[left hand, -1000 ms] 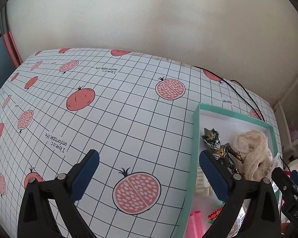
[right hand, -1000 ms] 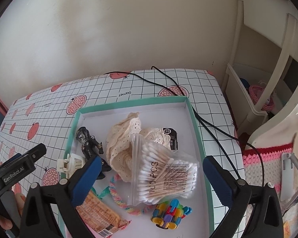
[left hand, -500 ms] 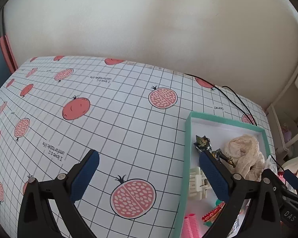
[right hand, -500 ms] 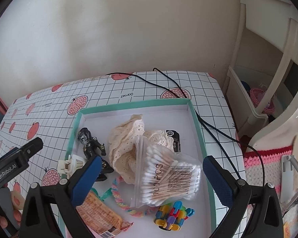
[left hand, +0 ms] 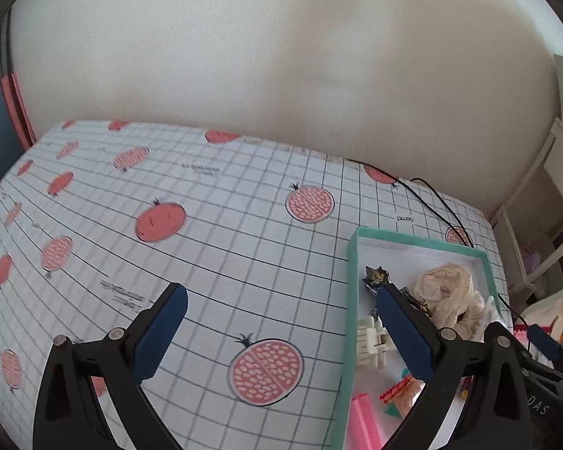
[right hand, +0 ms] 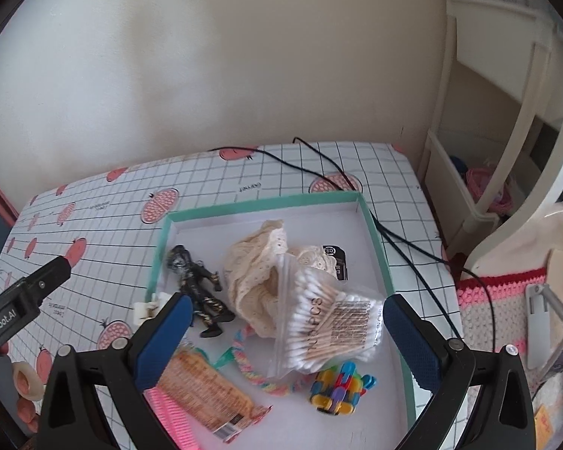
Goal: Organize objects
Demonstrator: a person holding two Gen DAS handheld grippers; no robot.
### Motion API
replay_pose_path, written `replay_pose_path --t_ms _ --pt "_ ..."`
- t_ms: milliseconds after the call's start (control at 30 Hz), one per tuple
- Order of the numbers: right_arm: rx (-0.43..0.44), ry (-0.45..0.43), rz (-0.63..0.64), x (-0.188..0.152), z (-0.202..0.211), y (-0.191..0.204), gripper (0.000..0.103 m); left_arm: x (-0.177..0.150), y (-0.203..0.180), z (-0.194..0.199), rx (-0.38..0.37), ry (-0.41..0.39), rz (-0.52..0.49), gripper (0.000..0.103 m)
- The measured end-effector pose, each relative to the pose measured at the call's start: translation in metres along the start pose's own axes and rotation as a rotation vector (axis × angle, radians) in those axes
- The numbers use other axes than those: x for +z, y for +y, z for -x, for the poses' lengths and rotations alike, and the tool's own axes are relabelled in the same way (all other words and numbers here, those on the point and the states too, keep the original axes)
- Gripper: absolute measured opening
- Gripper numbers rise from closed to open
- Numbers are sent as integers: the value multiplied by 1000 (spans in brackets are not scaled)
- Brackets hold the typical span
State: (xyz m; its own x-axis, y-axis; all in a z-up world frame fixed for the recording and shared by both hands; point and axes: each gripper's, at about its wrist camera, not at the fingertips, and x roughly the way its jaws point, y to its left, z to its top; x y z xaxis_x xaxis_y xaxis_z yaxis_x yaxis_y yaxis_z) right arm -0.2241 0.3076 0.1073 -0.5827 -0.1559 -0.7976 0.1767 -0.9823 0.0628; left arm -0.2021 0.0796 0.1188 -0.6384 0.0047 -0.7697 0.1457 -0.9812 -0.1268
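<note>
Right wrist view: the right gripper (right hand: pixel 283 332) hangs wide open above the cotton swab bag (right hand: pixel 328 324) inside the tray (right hand: pixel 379 247), likely lining up a grab; the left gripper (left hand: pixel 281 332) is wide too.

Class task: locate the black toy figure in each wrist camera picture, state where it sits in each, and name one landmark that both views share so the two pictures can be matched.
Left wrist view: black toy figure lies right of centre, inside the teal box, partly behind the left gripper's right finger.
Right wrist view: black toy figure lies left of centre, near the box's left wall.
Shared landmark: the cream lace cloth beside it.
</note>
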Motion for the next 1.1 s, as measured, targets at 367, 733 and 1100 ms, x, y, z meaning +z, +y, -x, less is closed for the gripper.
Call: replay_pose_path --t_ms 367,733,1100 --pt "-6 -42 -17 -14 60 19 103 -14 15 68 12 -90 -43 101" --pt "-26 -78 -10 -78 111 30 103 -72 29 108 2 -108 -110 101" --pt "-17 -45 -36 -153 110 35 103 -142 58 114 2 -85 -143 101"
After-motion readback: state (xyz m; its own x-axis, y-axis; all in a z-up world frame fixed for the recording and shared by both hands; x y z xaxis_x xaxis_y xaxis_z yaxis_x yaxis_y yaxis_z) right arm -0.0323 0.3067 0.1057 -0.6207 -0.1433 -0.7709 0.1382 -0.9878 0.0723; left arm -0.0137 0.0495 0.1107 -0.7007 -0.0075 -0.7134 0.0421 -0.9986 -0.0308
